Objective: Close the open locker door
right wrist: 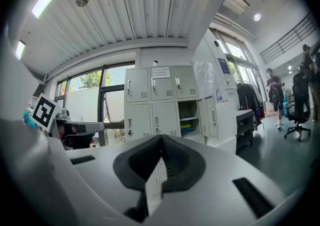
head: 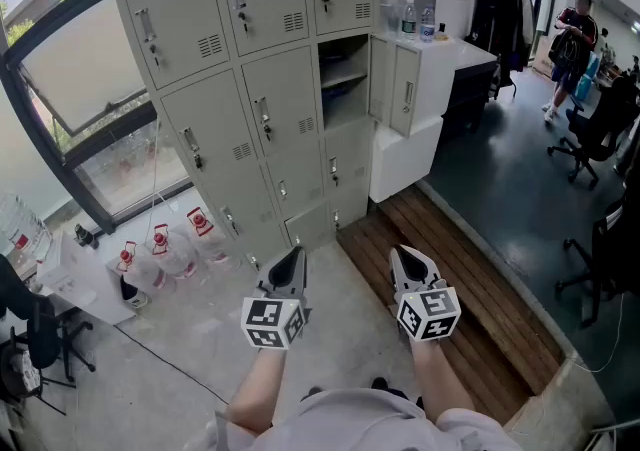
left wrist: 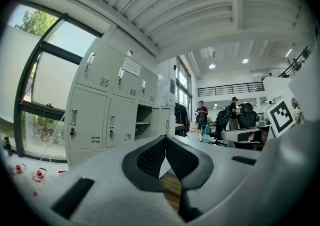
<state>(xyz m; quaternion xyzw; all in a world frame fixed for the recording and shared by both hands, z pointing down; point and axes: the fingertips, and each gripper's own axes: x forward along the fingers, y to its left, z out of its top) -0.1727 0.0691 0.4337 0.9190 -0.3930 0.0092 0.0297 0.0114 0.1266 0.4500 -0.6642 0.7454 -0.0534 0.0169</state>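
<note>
The open locker door (head: 405,89) stands in the middle row at the right end of the locker bank (head: 215,89), swung outward to the right of its compartment (head: 343,79), far from both grippers. The left gripper (head: 288,269) and right gripper (head: 408,269) are clenched with nothing between the jaws. Recommended procedure: step onto the wooden platform (head: 470,289), set the closed right tip against the door's free edge, and push it steadily towards the compartment until it seats flush. The white cabinet (head: 450,59) stands just beside the door and may limit reach behind it. Water bottles (head: 160,249) on the floor at left lie clear of the approach. A person (head: 572,34) stands at far right.
</note>
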